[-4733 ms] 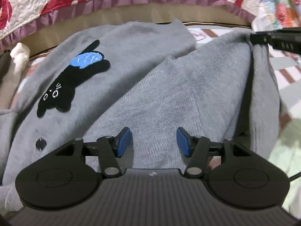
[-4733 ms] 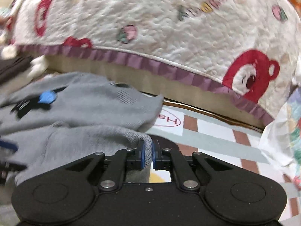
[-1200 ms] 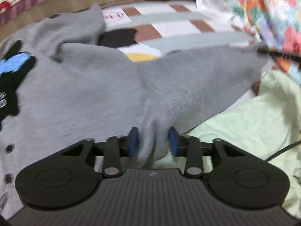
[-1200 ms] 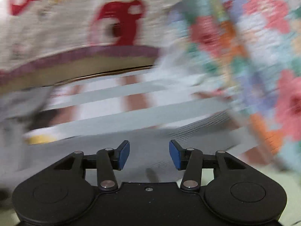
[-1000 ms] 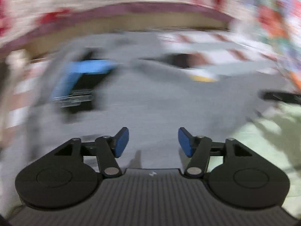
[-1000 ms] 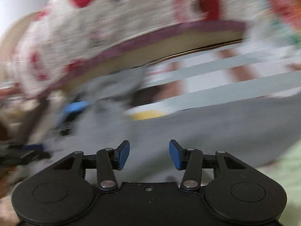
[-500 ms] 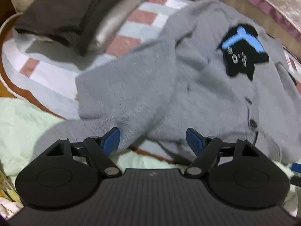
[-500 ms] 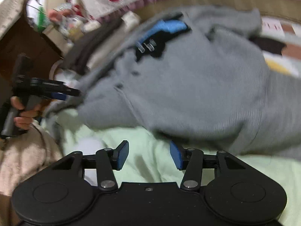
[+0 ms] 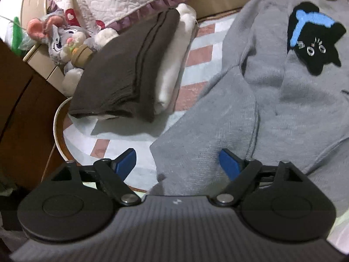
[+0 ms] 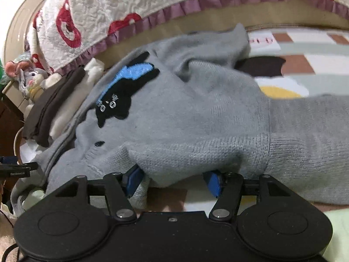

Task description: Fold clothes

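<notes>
A: Two views, left wrist first. Earlier the left gripper [image 9: 177, 163] pinched a bunch of the grey knit cardigan with the black-and-blue cat patch [image 9: 272, 100]; now its jaws are opening, blue pads apart, and a sleeve end lies between them untouched.

B: Meaning?

A: That piece looks let go, and the camera now faces the other sleeve. My guess: next is bringing this sleeve in over the body.

B: Where does the cardigan lie, which way?

A: On the checked pink-and-grey mat [image 9: 196, 54], beside a folded stack of brown and cream clothes [image 9: 135, 72]. In this view the sleeve runs from the pads up toward the patch.

B: Right wrist?

A: Right gripper [image 10: 172, 182] was pressed together on grey cloth seconds ago. Now its jaws are opening; a ribbed edge of the knit bulges over and between the pads, and I can't tell whether either pad touches it. No pinch that I can see.

B: Axis there?

A: Long axis across the frame: the sleeve stretches off right, patch end left. Left gripper's tip shows at the left edge.
</notes>
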Available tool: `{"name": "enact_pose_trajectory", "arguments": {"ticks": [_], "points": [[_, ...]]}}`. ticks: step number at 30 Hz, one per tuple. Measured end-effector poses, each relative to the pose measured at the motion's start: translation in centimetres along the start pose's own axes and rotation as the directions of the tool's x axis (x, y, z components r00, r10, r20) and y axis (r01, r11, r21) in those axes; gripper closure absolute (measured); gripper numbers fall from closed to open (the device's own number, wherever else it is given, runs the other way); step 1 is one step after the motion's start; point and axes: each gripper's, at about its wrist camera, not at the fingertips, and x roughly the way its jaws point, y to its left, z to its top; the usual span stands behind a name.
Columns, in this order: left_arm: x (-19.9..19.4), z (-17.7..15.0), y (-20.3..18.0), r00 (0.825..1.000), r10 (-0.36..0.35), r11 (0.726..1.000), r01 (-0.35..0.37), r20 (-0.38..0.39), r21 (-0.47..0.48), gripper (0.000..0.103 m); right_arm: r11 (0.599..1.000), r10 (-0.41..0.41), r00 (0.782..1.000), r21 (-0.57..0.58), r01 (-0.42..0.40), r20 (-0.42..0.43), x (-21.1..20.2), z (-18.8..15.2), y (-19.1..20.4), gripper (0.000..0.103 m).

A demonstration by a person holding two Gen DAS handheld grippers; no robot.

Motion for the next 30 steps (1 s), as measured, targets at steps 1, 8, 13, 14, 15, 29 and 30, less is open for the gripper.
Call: {"name": "enact_pose_trajectory", "arguments": {"ticks": [1, 8, 13, 14, 15, 29, 30], "points": [[0.1, 0.1, -0.2, 1.0, 0.002, 1.0, -0.002, 0.005, 0.021, 0.019, 0.999, 0.017, 1.0, 0.045, -0.016, -0.021, 0.3, -0.2, -0.2, 0.035], [1.0, -0.1, 0.3, 0.987, -0.161, 0.97, 0.156, 0.011, 0.188, 0.022, 0.952, 0.177, 0.98, 0.27, -0.147, -0.09, 1.9, -1.8, -0.5, 0.033], [3.1, 0.3, 2.0, 0.996, -0.065, 0.97, 0.047, 0.069, 0.237, 0.1, 0.962, 0.168, 0.984, 0.228, -0.15, -0.058, 3.0, -1.0, 1.1, 0.072], [3.7, 0.5, 2.6, 0.997, -0.027, 0.974, 0.009, 0.075, 0.225, 0.1, 0.97, 0.169, 0.983, 0.189, -0.154, -0.068, 2.8, -0.6, 1.8, 0.081], [4.1, 0.8, 4.0, 0.997, -0.04, 0.988, 0.03, 0.063, 0.15, 0.1, 0.975, 0.174, 0.984, 0.149, -0.166, -0.04, 1.9, 0.0, 2.4, 0.085], [1.6, -0.6, 2.9, 0.943, -0.332, 0.925, 0.327, -0.007, 0.194, 0.031, 0.993, -0.057, 0.994, -0.097, 0.066, 0.091, -2.4, 2.6, 3.2, 0.087], [1.7, -0.7, 2.3, 0.953, -0.304, 0.927, 0.299, -0.012, 0.225, 0.027, 0.996, -0.037, 0.995, -0.078, 0.044, 0.089, -2.4, 2.6, 3.0, 0.083]]}}
